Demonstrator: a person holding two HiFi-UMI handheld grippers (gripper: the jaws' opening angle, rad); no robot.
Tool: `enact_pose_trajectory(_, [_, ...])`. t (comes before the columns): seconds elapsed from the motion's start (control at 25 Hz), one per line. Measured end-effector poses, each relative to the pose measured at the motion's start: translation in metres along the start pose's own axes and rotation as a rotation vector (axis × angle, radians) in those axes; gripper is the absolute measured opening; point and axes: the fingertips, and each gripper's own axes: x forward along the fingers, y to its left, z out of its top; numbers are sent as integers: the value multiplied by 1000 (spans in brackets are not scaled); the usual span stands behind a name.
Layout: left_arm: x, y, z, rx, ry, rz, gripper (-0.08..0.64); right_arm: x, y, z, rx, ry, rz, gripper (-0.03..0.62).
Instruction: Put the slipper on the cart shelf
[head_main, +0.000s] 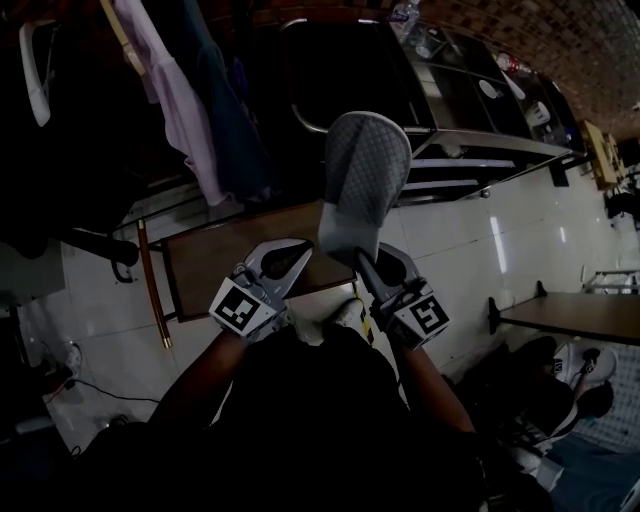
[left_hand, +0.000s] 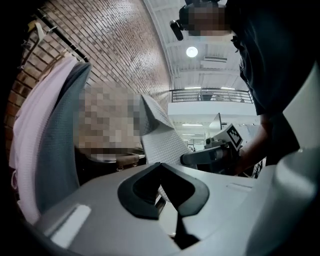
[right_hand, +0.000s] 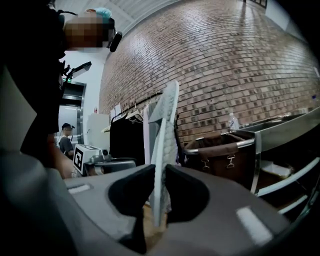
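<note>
Right gripper (right_hand: 159, 175): jaws are closed on the slipper (right_hand: 168, 120). It is pinched by the sole near its lower end, and the rest stands upright above the pads.

Left gripper (left_hand: 160, 169): jaws are together and nothing is held. It is stationed just beside the slipper's lower end.

The slipper is carried in the air, near the person, and is not yet on the cart (head_main: 480, 140) beyond.

Step judged: carry to shelf. A firm pinch is advised, since most of the length is unsupported and may swing. The slipper should be tipped flat, sole down, passed under the upper rail, and released only once rested. The hanging clothes (head_main: 185, 110) should be kept clear of.
</note>
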Motion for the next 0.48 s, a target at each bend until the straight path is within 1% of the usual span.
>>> enact_pose_trajectory(0.16, [19,-18,4,8,4,-26,5,-20,-18,5,-2,-26,-23,64])
enact_pose_trajectory(0.28, [37,-35,5,30,16,-33,5,-41,-33,7,1,-54,-31,64])
enact_pose_trajectory(0.48, [85,-75,10,45,23,-40,5,-87,-72,7,15,-72,-22,64])
